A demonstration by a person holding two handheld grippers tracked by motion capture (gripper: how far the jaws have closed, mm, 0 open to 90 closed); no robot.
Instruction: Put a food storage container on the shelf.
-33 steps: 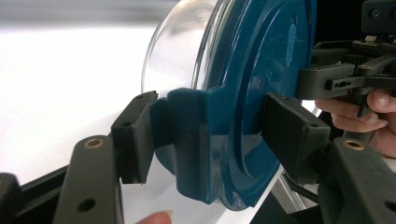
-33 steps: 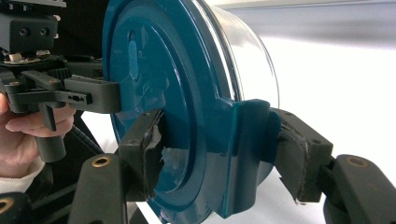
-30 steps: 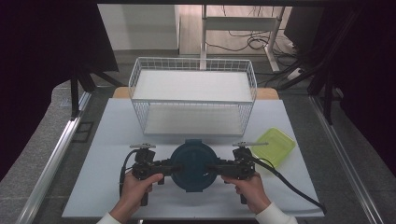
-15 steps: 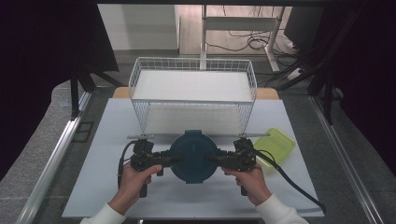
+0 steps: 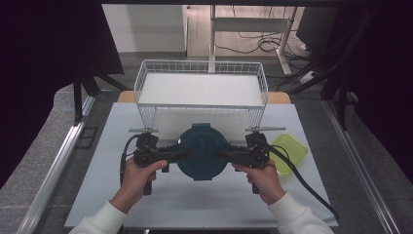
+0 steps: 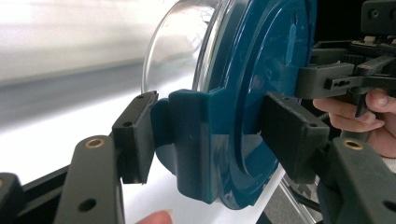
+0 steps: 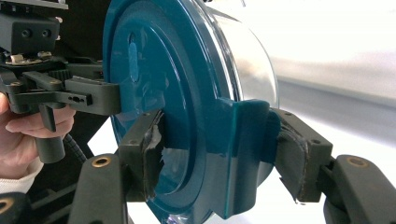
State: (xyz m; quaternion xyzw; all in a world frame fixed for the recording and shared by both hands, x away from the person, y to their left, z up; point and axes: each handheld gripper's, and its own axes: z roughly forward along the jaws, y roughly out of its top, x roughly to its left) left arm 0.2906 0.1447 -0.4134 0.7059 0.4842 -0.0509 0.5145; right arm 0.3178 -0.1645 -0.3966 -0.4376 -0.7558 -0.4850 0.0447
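**Lidded glass container gripped from both sides, short of the wire basket**

The white wire basket stood beyond both grippers at the far end of the white table, with nothing in it that I could see. A yellow-green lid lay just outside the right gripper, on the table.

Between the two tools sat the round glass container with the teal lid. It looked carried rather than resting, though I could not tell for sure whether it was clear of the table. My reading was that the step in hand was the two-handed carry toward the basket. The next move called for both hands to rise and go forward together, level, so that the container cleared the basket's near rim.

The left gripper was clamped on the lid's side latch tab, one jaw on each side of it. The right gripper was likewise closed on the opposite latch tab, jaws pressing it from both sides.

The container lay straight ahead of each gripper, pinned between them.
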